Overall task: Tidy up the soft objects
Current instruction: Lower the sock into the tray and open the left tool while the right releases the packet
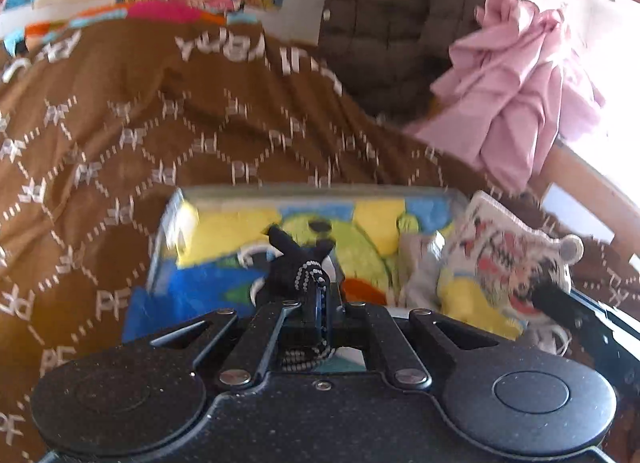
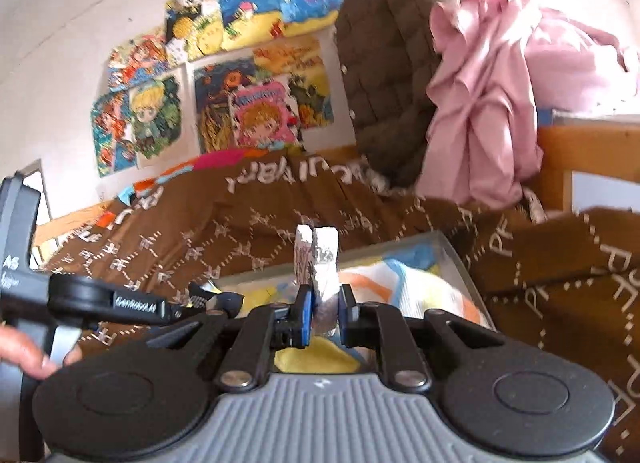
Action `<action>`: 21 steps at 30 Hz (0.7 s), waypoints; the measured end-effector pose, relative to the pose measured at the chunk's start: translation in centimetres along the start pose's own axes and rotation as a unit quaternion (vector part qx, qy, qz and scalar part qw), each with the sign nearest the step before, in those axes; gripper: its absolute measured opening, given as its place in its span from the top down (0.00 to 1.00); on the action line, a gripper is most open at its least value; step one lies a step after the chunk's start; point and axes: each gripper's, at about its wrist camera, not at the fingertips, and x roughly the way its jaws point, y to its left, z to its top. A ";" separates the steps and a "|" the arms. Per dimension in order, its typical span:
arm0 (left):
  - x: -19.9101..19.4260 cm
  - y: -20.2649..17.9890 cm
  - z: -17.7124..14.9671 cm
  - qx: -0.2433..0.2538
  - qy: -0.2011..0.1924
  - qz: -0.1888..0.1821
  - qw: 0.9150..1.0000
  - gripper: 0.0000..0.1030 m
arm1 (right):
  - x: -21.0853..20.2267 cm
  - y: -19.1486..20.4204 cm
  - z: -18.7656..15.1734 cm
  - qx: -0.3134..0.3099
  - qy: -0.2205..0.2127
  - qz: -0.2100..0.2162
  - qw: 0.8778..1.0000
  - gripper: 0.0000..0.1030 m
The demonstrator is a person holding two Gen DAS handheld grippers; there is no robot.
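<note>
left wrist view: the left gripper [image 1: 316, 291] pinches a black dotted fabric piece [image 1: 298, 263], likely a sock or glove, its free end sticking up past the closed pads. behind it, at 12 o'clock, a clear bin [image 1: 176, 219] rests on the brown patterned blanket [image 1: 120, 123] and holds a bright yellow, green and blue plush cloth [image 1: 360, 235]. at 3 o'clock a white printed soft item [image 1: 500, 255] hangs over the bin's right side, with the right tool touching it. right wrist view: the right gripper [image 2: 323, 315] clamps a folded edge of that white item [image 2: 318, 263], held upright above the bin [image 2: 452, 247]; both pieces appear poised for dropping in. at 1 o'clock pink cloth [image 2: 480, 103] and a brown quilted jacket [image 2: 384, 63] hang from the wooden bed frame [image 2: 560, 151], not yet sorted.
</note>
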 end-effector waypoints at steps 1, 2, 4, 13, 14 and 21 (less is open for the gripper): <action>0.3 0.1 -0.3 0.000 0.004 -0.005 1.000 0.99 | 0.2 -0.2 -0.1 0.002 0.002 -0.002 1.000 0.85; 0.5 0.0 -0.6 0.001 0.006 -0.007 1.000 0.99 | 0.4 -0.3 -0.1 0.003 0.005 -0.005 1.000 0.85; 0.7 0.1 -1.1 0.000 0.004 -0.012 1.000 0.99 | 0.7 -0.4 -0.3 0.003 0.009 -0.010 1.000 0.85; 1.3 -1.0 -1.7 0.008 -0.003 -0.002 1.000 0.99 | 1.4 -1.2 -1.2 0.025 0.022 -0.034 0.999 0.81; 1.3 -1.1 -1.7 0.008 -0.004 0.000 1.000 0.99 | 1.3 -1.3 -1.1 0.029 0.019 -0.035 0.999 0.80; -0.1 -1.3 -1.9 0.010 -0.042 -0.003 0.999 0.70 | 0.5 -1.6 -0.5 0.024 -0.014 -0.069 0.997 0.66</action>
